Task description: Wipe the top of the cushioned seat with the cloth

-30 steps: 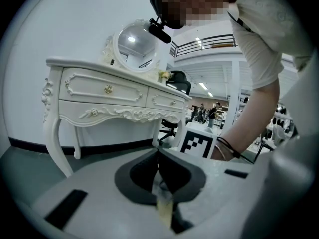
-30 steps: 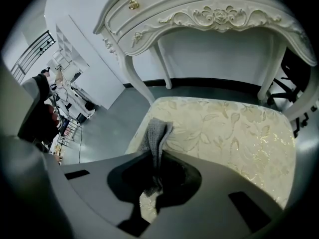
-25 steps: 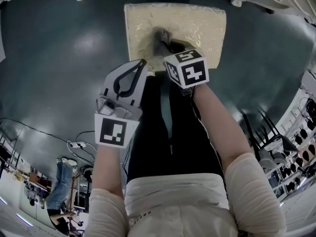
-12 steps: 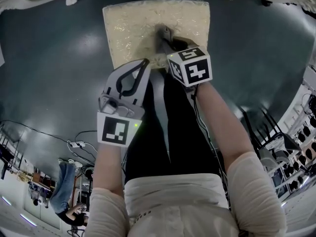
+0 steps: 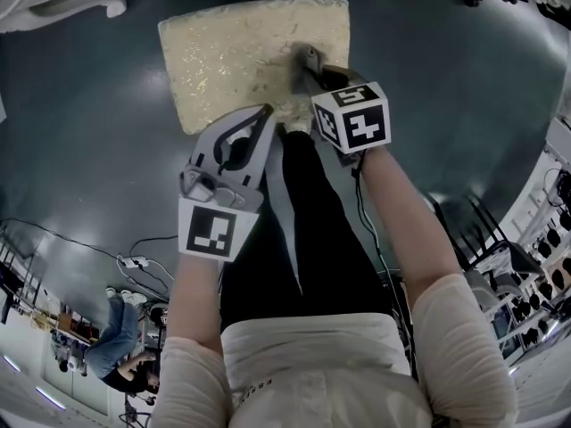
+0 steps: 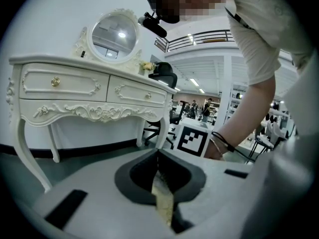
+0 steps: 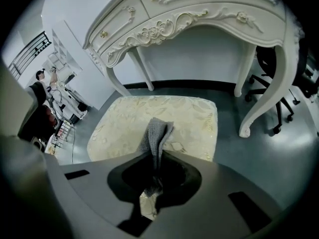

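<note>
One cloth (image 7: 158, 130), long axis forward over cushioned seat (image 7: 122, 119), clamped in right gripper (image 7: 156, 152); left gripper (image 6: 158, 156) closed.

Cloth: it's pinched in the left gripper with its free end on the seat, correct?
Not quite. The cloth is pinched in the right gripper, not the left, with its free end on the seat. The right gripper view shows it between those jaws.

A: Grippers?
B: Left gripper (image 5: 265, 111) and right gripper (image 5: 304, 64), pale grey shells, dark inner cutouts, each with a white cube (image 5: 212, 230) of black square markers
A: Clothes?
B: Cream top (image 5: 312, 368), short sleeves (image 5: 461, 346), black trousers (image 5: 312, 239), dark bands (image 6: 221, 140) on right wrist, thin black cable (image 5: 363, 205) down that forearm
</note>
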Demonstrator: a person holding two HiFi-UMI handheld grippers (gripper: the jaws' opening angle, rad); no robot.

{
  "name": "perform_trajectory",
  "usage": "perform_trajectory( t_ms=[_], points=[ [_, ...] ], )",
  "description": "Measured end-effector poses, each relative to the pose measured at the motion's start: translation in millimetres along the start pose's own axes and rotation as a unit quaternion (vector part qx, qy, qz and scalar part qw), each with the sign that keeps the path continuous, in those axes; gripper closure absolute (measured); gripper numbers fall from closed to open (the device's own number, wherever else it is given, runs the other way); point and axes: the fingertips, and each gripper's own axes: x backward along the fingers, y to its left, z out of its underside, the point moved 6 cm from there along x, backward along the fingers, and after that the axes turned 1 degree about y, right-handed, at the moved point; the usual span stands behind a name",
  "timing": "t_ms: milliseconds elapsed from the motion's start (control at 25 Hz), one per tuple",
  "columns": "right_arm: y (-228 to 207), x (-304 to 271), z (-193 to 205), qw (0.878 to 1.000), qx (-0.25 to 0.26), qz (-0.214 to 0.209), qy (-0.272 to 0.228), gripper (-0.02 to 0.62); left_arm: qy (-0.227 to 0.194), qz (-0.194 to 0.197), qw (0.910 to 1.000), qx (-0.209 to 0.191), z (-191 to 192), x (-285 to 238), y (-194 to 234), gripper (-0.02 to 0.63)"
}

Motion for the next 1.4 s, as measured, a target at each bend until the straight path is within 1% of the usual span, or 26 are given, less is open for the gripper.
perform_trajectory(
  t_ms=[160,320,520,600,720,800,880,960,1080,1200,1400],
  points=[
    [-18.5,9.8,5.5,1.0,-0.001,0.007,0.0,0.568,0.0,-0.001,1.0,0.0,-3.7,-9.8,-9.4,0.604],
    [-41.2,19.2,12.2,1.0,-0.01,0.02,0.0,0.568,-0.003,-0.006,0.9999,0.011,-6.1,-19.0,-19.5,0.604],
    [-71.6,30.9,20.2,0.998,-0.019,0.058,0.006,0.568,-0.015,-0.012,0.9992,0.036,-11.4,-25.0,-31.2,0.604],
    [-78.1,36.2,21.4,0.997,-0.03,0.067,0.002,0.568,-0.015,-0.01,0.9988,0.045,-13.8,-24.5,-36.0,0.604],
    [-77.5,46.8,17.7,0.996,-0.04,0.076,-0.012,0.568,-0.016,-0.002,0.9992,0.037,-17.6,-23.2,-39.8,0.604],
    [-69.6,52.3,12.9,0.996,-0.037,0.077,-0.021,0.568,-0.019,-0.003,0.9993,0.03,-20.9,-19.4,-37.8,0.604],
    [-57.7,56.2,8.2,0.996,-0.029,0.076,-0.027,0.568,-0.031,-0.011,0.9988,0.035,-25.5,-12.1,-33.3,0.604],
    [-41.9,59.8,4.6,0.997,-0.023,0.073,-0.033,0.568,-0.041,-0.016,0.9982,0.042,-28.6,-2.1,-28.3,0.604],
    [-11.2,62.1,0.1,0.997,-0.019,0.059,-0.04,0.568,-0.042,-0.018,0.9982,0.038,-29.4,17.4,-20.2,0.604],
    [27.4,53.5,1.2,0.998,-0.008,0.047,-0.044,0.568,-0.042,-0.021,0.9981,0.04,-20.0,45.7,-9.7,0.604],
    [94.0,25.5,8.0,0.999,0.008,0.022,-0.032,0.568,-0.022,-0.033,0.9984,0.041,7.5,97.2,10.5,0.604]
  ],
)
